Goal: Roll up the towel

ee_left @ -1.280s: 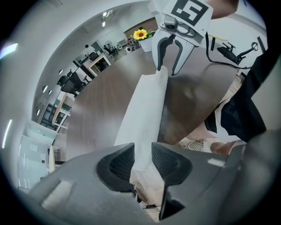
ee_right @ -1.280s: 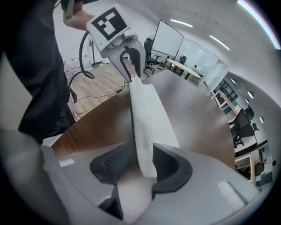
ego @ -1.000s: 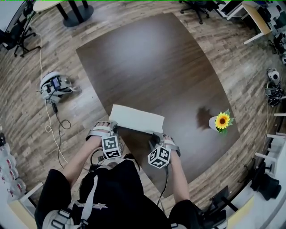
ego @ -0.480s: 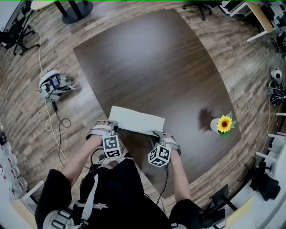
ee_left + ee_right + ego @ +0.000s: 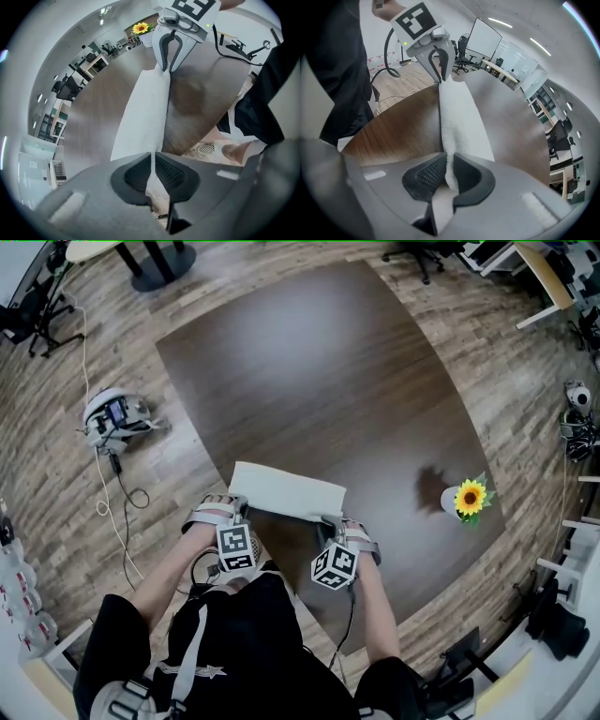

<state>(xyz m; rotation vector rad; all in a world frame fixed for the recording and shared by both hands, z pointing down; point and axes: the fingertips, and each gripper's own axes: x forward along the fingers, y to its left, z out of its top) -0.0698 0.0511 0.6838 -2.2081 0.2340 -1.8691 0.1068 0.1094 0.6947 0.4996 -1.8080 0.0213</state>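
A white towel (image 5: 286,490) lies folded as a long strip near the front edge of the dark brown table (image 5: 309,371). My left gripper (image 5: 240,510) is at the towel's near left corner and my right gripper (image 5: 326,522) at its near right corner. In the left gripper view the towel (image 5: 145,110) runs from my left gripper (image 5: 152,169) to the right one (image 5: 168,63). Both pairs of jaws have just been closing and now pinch the towel's near edge. In the right gripper view my right gripper (image 5: 449,174) grips the thick edge of the towel (image 5: 460,123).
A sunflower in a white pot (image 5: 466,498) stands on the table's right side. On the wooden floor to the left lies a small device (image 5: 112,416) with a trailing cable. The person's body is right behind the grippers at the table's front edge.
Both grippers have stayed at the towel's near corners, and the towel lies as before. Only the head view has shifted slightly.
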